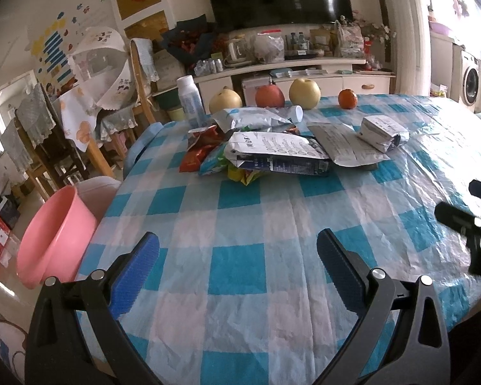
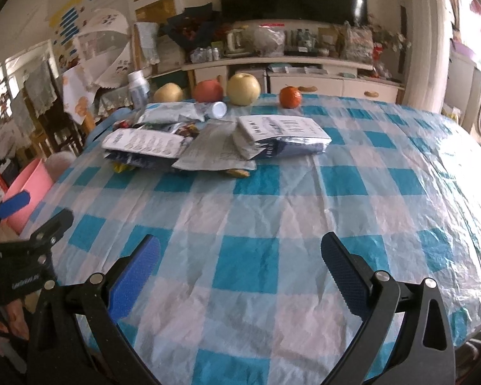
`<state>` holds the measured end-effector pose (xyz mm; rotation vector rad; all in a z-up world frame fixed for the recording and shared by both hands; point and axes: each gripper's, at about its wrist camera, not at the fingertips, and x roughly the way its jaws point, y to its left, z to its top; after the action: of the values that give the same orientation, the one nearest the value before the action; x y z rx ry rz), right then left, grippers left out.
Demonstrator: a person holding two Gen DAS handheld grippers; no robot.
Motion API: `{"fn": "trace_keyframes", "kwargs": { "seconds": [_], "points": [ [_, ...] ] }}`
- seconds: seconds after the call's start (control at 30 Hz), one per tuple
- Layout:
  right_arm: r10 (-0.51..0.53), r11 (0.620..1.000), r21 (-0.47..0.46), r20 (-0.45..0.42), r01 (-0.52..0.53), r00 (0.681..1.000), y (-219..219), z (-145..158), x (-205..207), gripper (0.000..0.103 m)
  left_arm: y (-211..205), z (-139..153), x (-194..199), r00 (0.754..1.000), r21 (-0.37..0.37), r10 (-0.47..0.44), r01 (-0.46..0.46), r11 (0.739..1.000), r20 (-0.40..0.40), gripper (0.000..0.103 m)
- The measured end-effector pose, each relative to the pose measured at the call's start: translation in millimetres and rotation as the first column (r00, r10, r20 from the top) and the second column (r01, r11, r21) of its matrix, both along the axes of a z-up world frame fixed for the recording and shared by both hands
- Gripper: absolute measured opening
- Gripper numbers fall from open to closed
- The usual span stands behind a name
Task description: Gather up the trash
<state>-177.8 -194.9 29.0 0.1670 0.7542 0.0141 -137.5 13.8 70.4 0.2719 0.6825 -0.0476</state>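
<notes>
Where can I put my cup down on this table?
The near half of the checked tablecloth is bare, between the grippers and the wrapper pile. The right side past the orange is bare too. The far left is crowded with wrappers, a bottle and fruit.

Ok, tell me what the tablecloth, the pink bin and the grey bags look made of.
Tablecloth: thin plastic film, probably; crinkled, glossy under glare.
Pink bin: smooth moulded plastic, soft sheen.
Grey bags: likely foil-lined plastic; silvery, creased.
</notes>
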Motion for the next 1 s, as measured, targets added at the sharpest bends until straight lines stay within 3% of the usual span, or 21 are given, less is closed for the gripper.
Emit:
{"fn": "trace_keyframes", "kwargs": {
  "seconds": [0.13,0.33,0.4,0.47,0.57,0.67,0.77,0.83,1.0],
  "points": [
    [-0.049,0.995,0.089,-0.024,0.051,0.999,-22.8,-3.5,15.9,0.099,-1.9,0.5,9.6,0.999,-0.005,-0.031,0.031,1.000,-0.008,0.099],
    [-0.084,0.972,0.217,-0.029,0.088,0.996,-51.9,-5.8,42.5,0.099,2.1,10.7,36.7,0.993,-0.112,-0.106,0.101,0.989,-0.046,0.099],
    [-0.089,0.958,0.269,-0.038,0.096,0.995,-62.6,-8.7,55.0,0.099,-3.8,14.3,47.2,0.982,-0.093,-0.181,0.176,0.980,-0.050,0.099],
    [-0.088,0.942,0.322,-0.046,0.098,0.995,-70.7,-10.7,64.3,0.099,-14.2,17.0,61.4,0.964,0.009,-0.263,0.264,0.965,-0.046,0.099],
    [-0.082,0.916,0.390,-0.059,0.099,0.995,-81.3,-15.0,79.9,0.098,-28.2,16.7,81.4,0.929,0.148,-0.365,0.371,0.917,-0.067,0.099],
    [-0.069,0.894,0.439,-0.067,0.092,0.995,-86.7,-18.9,97.0,0.098,-45.6,11.3,107.8,0.869,0.273,-0.469,0.495,0.825,-0.159,0.099],
    [-0.066,0.879,0.468,-0.074,0.093,0.995,-88.7,-21.8,116.6,0.096,-58.9,6.7,124.0,0.806,0.303,-0.538,0.591,0.747,-0.246,0.099],
    [-0.065,0.868,0.486,-0.081,0.097,0.995,-89.9,-24.7,126.3,0.088,-65.4,2.4,132.9,0.777,0.306,-0.561,0.628,0.716,-0.284,0.099],
    [-0.063,0.856,0.503,-0.127,0.119,0.990,-88.7,-33.0,152.3,0.087,-75.3,-17.3,151.9,0.728,0.297,-0.571,0.680,0.670,-0.380,0.099]
  ]
}}
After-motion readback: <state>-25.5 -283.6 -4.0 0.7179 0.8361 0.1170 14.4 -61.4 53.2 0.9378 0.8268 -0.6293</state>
